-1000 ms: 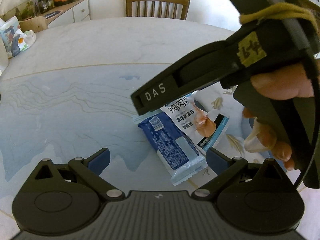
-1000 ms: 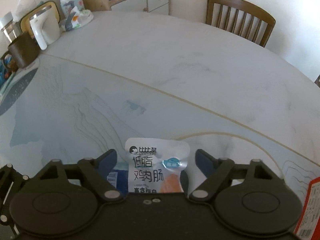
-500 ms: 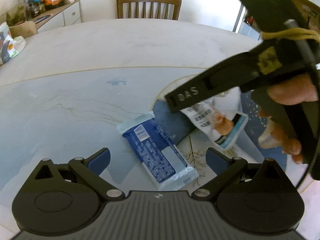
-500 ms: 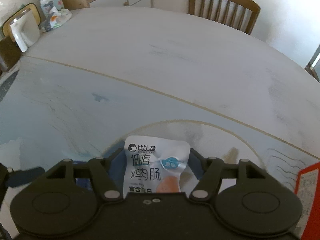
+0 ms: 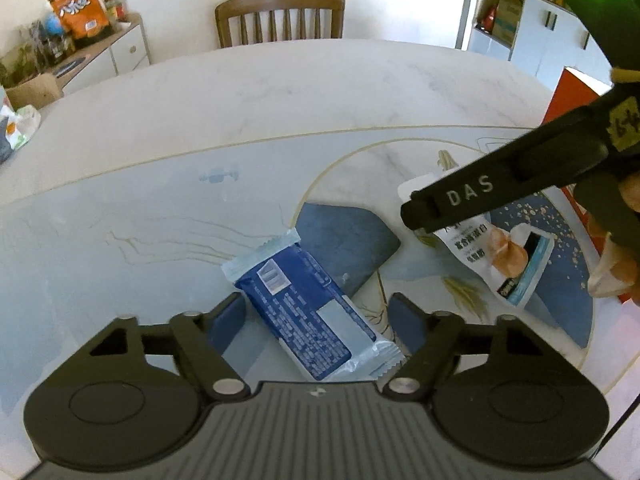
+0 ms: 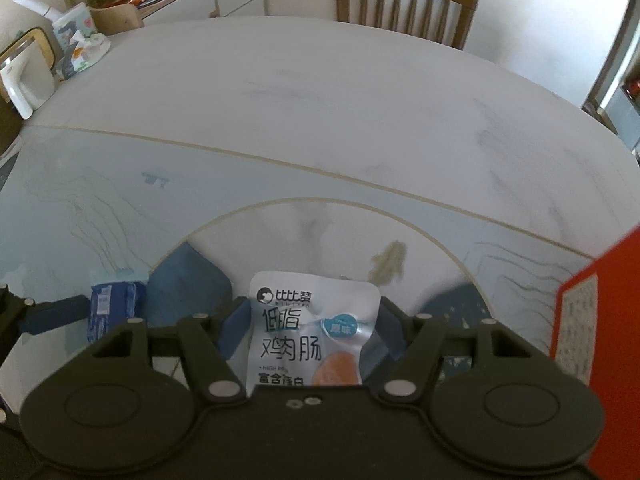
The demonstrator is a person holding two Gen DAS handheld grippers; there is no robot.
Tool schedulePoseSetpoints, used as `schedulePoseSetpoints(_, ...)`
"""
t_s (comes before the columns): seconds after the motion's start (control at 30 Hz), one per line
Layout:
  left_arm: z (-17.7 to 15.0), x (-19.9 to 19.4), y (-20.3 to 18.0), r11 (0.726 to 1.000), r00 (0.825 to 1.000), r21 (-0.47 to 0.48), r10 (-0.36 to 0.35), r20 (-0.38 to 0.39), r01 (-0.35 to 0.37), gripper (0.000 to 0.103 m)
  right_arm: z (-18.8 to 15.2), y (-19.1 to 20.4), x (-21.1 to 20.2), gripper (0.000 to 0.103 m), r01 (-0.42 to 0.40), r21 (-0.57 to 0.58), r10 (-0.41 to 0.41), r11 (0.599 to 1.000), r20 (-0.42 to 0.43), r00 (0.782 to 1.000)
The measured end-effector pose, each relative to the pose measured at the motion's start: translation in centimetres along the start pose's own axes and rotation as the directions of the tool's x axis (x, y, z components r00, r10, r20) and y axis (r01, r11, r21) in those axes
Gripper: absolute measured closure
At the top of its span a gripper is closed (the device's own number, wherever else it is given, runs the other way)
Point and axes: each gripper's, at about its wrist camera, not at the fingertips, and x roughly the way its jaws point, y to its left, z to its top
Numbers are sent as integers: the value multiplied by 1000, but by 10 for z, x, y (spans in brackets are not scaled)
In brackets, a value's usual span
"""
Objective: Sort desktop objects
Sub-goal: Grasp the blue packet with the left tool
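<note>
- Two snack packets in play on the tabletop (image 5: 280, 92), which is a pale marble-look round top with blue patches and thin gold lines.
- Left gripper (image 5: 320, 316) sits low over the blue wrapper (image 5: 308, 316), one pad on each side of it. Its jaws have just been closing in, and the wrapper is between them. The left pad looks right up against the wrapper's edge, the right pad seems a touch off it, so I can't tell if it's actually pinched. The wrapper lies flat and slanted, with its crimped end toward the camera.
- Right gripper (image 6: 312, 328) is clamped on the white sausage pouch (image 6: 314, 332), jaws partway in with a pad against each side. They were still narrowing a moment back. From the left wrist view the pouch (image 5: 500, 256) hangs off that gripper's black finger, with its lower end down by the dark blue patch on the tabletop's near right side.
- A hand (image 5: 624, 248) grips the right gripper's handle at the far right of the left view.
- Red box (image 6: 600, 332) stands at the right edge, just beside the right gripper.
- Wooden chair (image 5: 280, 16) is at the tabletop's far edge.
</note>
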Motion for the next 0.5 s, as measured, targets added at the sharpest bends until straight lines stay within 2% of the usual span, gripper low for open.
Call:
schedulePoseSetpoints(0.13, 3, -2, 1, 1000, 1000, 13, -6, 10, 6, 50, -6, -1, -8, 37, -5, 10, 5, 1000, 16, 1000)
schedulePoseSetpoints(0.33, 4, -2, 5, 1000, 1000, 18, -23, 17, 22, 60, -9, -3, -20, 37, -24, 32, 23, 999, 40, 999)
schedulePoseSetpoints(0.5, 4, -3, 9, 999, 999, 13, -35, 22, 34, 63, -13, -4, -35, 37, -40, 50, 37, 998, 54, 998)
